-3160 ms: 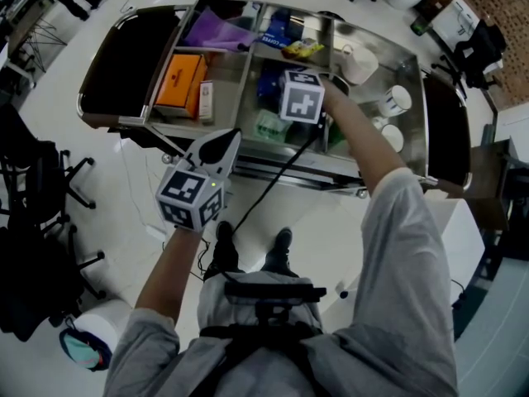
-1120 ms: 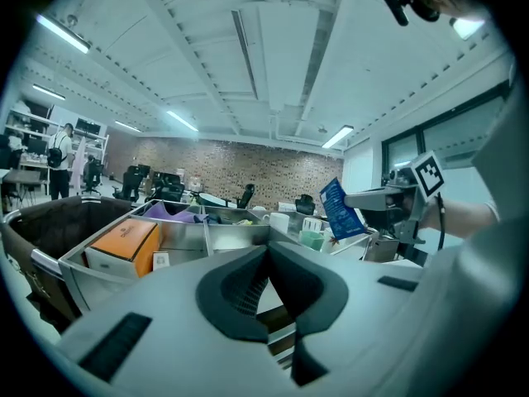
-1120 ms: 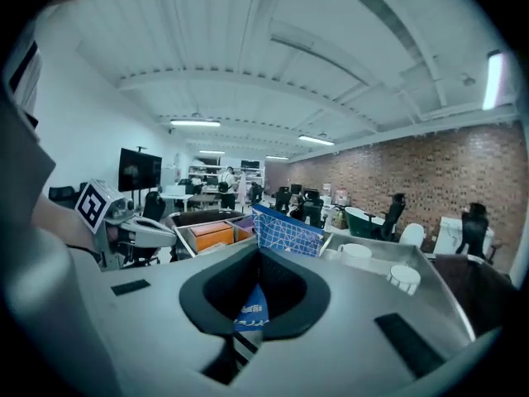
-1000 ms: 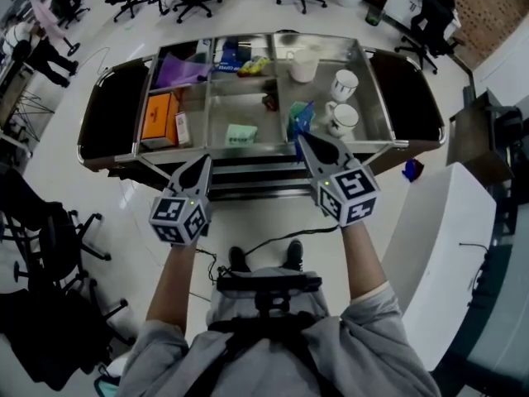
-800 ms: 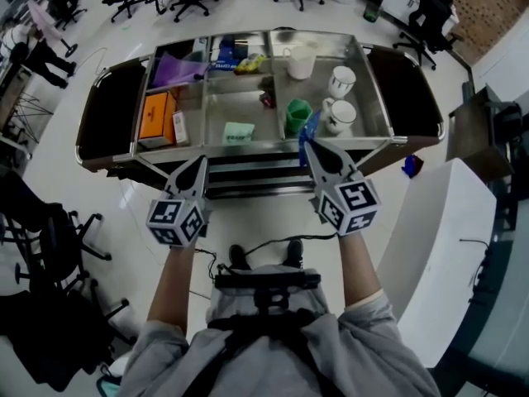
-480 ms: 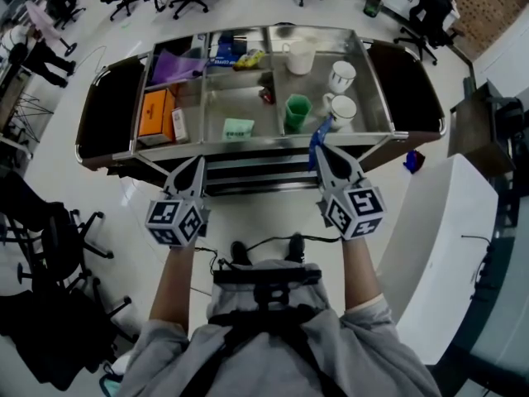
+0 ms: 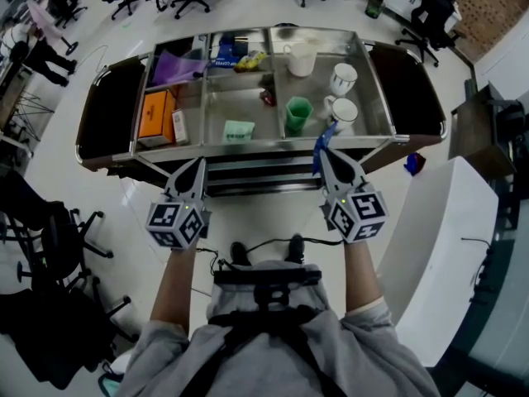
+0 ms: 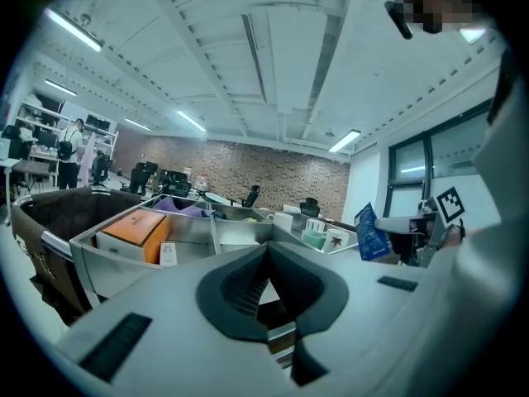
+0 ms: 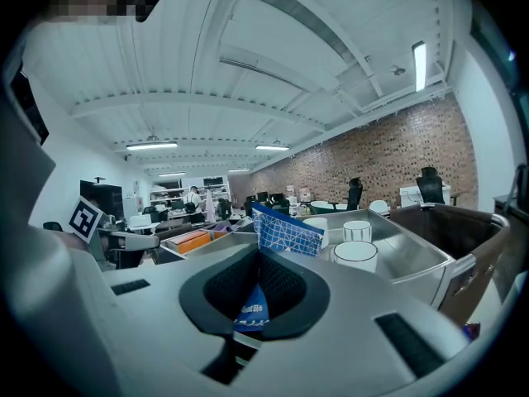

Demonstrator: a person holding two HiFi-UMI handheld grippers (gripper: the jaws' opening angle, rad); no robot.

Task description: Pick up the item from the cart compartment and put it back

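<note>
blue packet (image 9: 251, 310): white print, too small to read
orange box (image 7: 154, 116): dark mark on lid, illegible
white box (image 7: 179, 127): print blurred, illegible
left cube (image 7: 175, 224), right cube (image 7: 357, 215): square black-white codes, no letters
readable text: none

Right gripper view: blue flat printed packet (image 9: 286, 231), midsection hidden between the closed jaws of the right gripper (image 9: 258, 263); white print on its lower end too blurred to read.

Head view: small dark red object (image 7: 264, 99) in the steel cart's (image 7: 248, 145) middle compartment too small to identify. Lower shelves mostly hidden under the top tray.
</note>
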